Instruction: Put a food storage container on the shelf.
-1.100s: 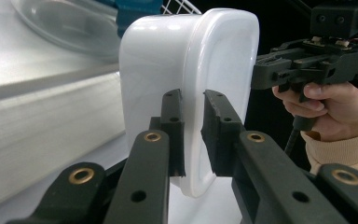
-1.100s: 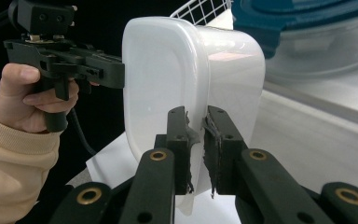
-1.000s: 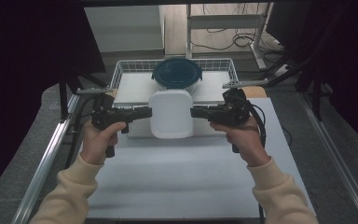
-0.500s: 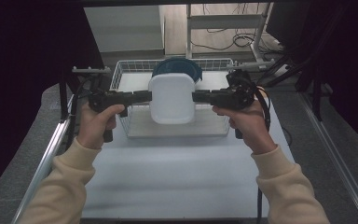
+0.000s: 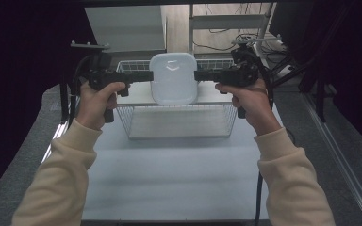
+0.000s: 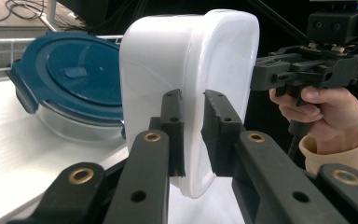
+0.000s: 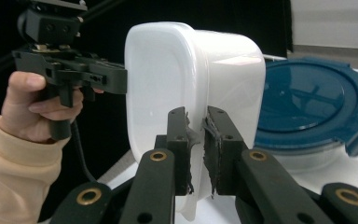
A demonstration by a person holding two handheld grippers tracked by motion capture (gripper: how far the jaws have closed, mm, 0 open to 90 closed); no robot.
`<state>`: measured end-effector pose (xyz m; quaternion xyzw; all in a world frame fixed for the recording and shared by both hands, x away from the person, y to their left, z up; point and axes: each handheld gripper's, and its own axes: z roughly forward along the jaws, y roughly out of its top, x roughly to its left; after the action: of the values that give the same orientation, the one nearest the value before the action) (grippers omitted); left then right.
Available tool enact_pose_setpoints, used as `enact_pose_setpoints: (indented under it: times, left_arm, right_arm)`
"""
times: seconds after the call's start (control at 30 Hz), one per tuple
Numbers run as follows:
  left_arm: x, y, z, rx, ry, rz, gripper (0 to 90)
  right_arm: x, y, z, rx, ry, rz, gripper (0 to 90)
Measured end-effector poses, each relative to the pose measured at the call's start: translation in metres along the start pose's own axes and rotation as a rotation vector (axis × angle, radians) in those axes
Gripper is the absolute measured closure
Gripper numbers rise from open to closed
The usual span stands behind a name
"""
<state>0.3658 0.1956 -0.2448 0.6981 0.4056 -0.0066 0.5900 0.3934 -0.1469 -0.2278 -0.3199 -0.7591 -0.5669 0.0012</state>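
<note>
A white plastic container [image 5: 173,77] hangs on its side in the air between my two grippers, above the wire basket [image 5: 179,121]. My left gripper [image 5: 151,75] is shut on the container's left rim, my right gripper [image 5: 196,75] on its right rim. In the left gripper view the pads pinch the thin rim of the white container [image 6: 186,79] at my left gripper [image 6: 193,135]. In the right gripper view my right gripper [image 7: 196,149] clamps the opposite edge of the white container [image 7: 191,79]. Each gripper view shows the other gripper farther off.
A round glass container with a blue lid [image 6: 70,79] rests on a white surface behind the lifted one, and the blue lid [image 7: 307,102] appears in the right gripper view too. The white table mat [image 5: 169,179] lies in front of the basket. Dark frame posts stand at both sides.
Both hands have risen and moved away from the person, carrying the white container up. It now covers the blue-lidded container in the high view.
</note>
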Motion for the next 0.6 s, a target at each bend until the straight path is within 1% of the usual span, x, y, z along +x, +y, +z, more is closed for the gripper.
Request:
enact_pose_setpoints:
  times: [0.13, 0.2, 0.3, 0.4, 0.43, 0.5, 0.6]
  left_arm:
    - [0.006, 0.008, 0.006, 0.011, 0.019, 0.0, 79.0]
    - [0.009, 0.01, 0.008, 0.015, 0.022, -0.008, 78.9]
    - [0.013, 0.012, 0.012, 0.02, 0.02, -0.015, 78.9]
    - [0.016, 0.014, 0.014, 0.02, 0.011, -0.016, 78.8]
    - [0.017, 0.014, 0.015, 0.02, 0.008, -0.023, 78.8]
    - [0.019, 0.017, 0.017, 0.021, 0.01, -0.026, 78.7]
    - [0.023, 0.021, 0.018, 0.016, -0.004, -0.039, 79.1]
  right_arm:
    - [-0.01, 0.003, 0.005, -0.009, 0.004, 0.021, 80.2]
    - [-0.015, 0.004, 0.007, -0.014, 0.006, 0.031, 80.2]
    - [-0.02, 0.005, 0.01, -0.016, 0.006, 0.036, 80.2]
    - [-0.024, 0.005, 0.01, -0.017, 0.005, 0.035, 80.2]
    - [-0.024, 0.006, 0.01, -0.019, 0.006, 0.036, 80.2]
    - [-0.027, 0.006, 0.011, -0.024, 0.005, 0.035, 80.2]
    - [-0.032, 0.006, 0.012, -0.043, 0.024, 0.051, 80.0]
